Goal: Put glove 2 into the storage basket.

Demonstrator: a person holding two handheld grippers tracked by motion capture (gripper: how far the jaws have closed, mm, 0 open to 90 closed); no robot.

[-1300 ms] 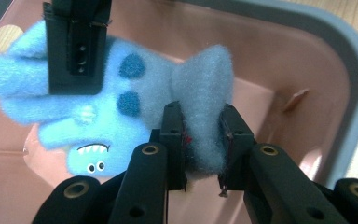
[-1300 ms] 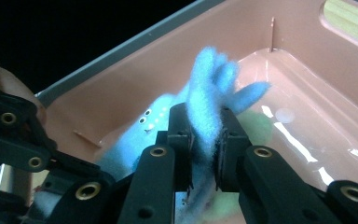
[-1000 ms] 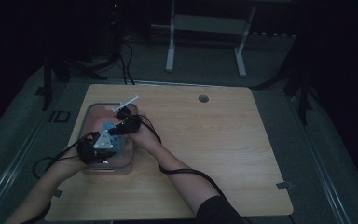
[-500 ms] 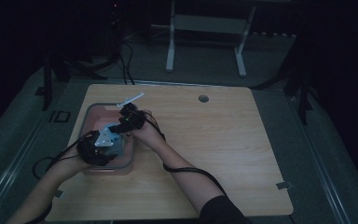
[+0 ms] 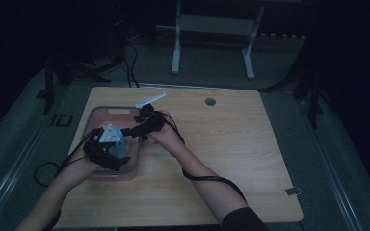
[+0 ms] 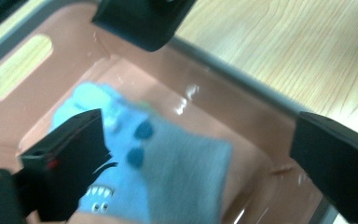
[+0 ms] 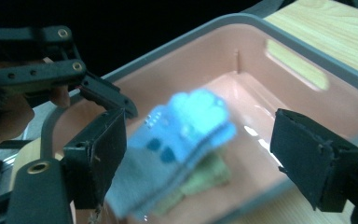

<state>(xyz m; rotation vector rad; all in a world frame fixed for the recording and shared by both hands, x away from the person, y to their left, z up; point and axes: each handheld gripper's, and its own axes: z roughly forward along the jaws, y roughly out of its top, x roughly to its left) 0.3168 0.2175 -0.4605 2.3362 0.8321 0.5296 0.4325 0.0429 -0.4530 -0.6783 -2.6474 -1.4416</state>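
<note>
The blue sock (image 6: 168, 163) lies folded in the pink bin (image 5: 125, 111), on top of a greenish cloth (image 7: 205, 177) on the bin's floor, and it looks just set down there.

Going by size: the wooden counter (image 5: 231, 144) carries the bin near its left edge, within easy reach of both forearms. The bin has a grey rim and slot handles in its walls, and its smooth inside shines under the light.

The left tongs (image 5: 118, 144) hang over the bin with the sock below and between the jaws. These jaws have just been opening and now stand wide, their pads clear of the fabric, so the sock rests on its own. The right tongs (image 5: 136, 129) hover at the bin's right rim; their jaws too have just been opening and grip nothing.

The sock bears a cartoon face: dark blue spots, white teeth, small eyes. No readable writing or brand shows.
</note>
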